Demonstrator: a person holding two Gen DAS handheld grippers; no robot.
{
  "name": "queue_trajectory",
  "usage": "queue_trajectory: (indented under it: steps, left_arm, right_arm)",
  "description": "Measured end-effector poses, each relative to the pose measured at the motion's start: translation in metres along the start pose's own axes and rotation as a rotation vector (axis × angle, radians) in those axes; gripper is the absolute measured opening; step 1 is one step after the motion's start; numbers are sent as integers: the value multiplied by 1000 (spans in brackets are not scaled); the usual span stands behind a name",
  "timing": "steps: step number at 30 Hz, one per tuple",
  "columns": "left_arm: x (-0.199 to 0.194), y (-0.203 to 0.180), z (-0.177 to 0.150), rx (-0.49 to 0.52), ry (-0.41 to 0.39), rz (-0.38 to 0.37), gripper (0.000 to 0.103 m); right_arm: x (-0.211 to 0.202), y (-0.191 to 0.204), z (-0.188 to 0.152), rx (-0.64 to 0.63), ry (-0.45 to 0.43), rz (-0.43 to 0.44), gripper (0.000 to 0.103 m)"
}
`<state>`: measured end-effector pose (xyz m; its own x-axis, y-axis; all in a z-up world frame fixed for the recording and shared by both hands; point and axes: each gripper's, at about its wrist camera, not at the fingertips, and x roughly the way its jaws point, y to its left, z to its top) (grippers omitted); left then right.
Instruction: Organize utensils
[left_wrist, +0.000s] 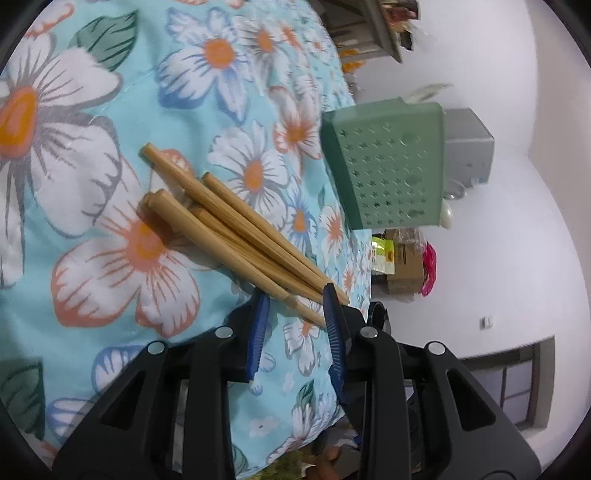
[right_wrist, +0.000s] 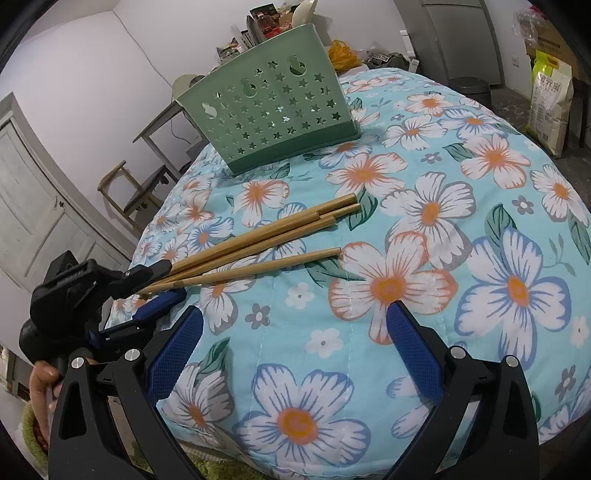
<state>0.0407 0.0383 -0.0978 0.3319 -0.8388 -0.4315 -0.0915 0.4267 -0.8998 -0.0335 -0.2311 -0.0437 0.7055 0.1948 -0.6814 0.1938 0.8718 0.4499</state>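
Observation:
Several wooden chopsticks (left_wrist: 229, 221) lie in a loose bundle on the flowered cloth, thick ends fanned out. My left gripper (left_wrist: 295, 295) is shut on their thin ends, a blue pad pressing each side of the bundle. From the right wrist view the left gripper (right_wrist: 173, 280) sits at the table's left edge with the chopsticks (right_wrist: 258, 236) reaching out of it toward the middle. The green holder (right_wrist: 273, 110) with star-shaped holes stands upright beyond them, also seen as the holder (left_wrist: 388, 166) to the right of the bundle. My right gripper (right_wrist: 295, 310) hovers open over the cloth, nothing between its pads.
The blue flowered cloth (right_wrist: 443, 258) covers the round table. A hand (right_wrist: 40, 376) holds the left gripper at the lower left. Off the table stand a wooden chair (right_wrist: 125, 192) and a door (right_wrist: 33, 206) on the left, a bag (right_wrist: 550, 99) on the right.

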Motion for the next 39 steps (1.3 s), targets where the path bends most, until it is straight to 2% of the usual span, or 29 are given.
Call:
queue_trajectory:
  steps: [6, 8, 10, 17, 21, 27, 36, 39]
  left_arm:
    - [0, 8, 9, -119, -25, 21, 27]
    - [2, 10, 9, -134, -27, 59, 17]
    - [-1, 15, 8, -155, -36, 58, 13]
    - [-19, 12, -4, -98, -40, 70, 12]
    - [-32, 19, -4, -98, -54, 75, 12]
    - [-29, 27, 0, -135, -44, 61, 12]
    - [-30, 23, -2, -82, -58, 57, 11]
    - [-31, 17, -3, -47, -61, 58, 11]
  right_arm:
    - [0, 1, 0, -5, -2, -5, 97]
    - [0, 1, 0, -8, -4, -9, 97]
    - [0, 1, 0, -8, -5, -7, 97]
    - [0, 0, -1, -3, -5, 3, 97]
    - [-1, -1, -1, 1, -7, 11, 97]
    - [-3, -4, -1, 5, -5, 30, 97]
    - [-5, -3, -1, -30, 20, 32, 97]
    - [-7, -7, 3, 0, 37, 54, 97]
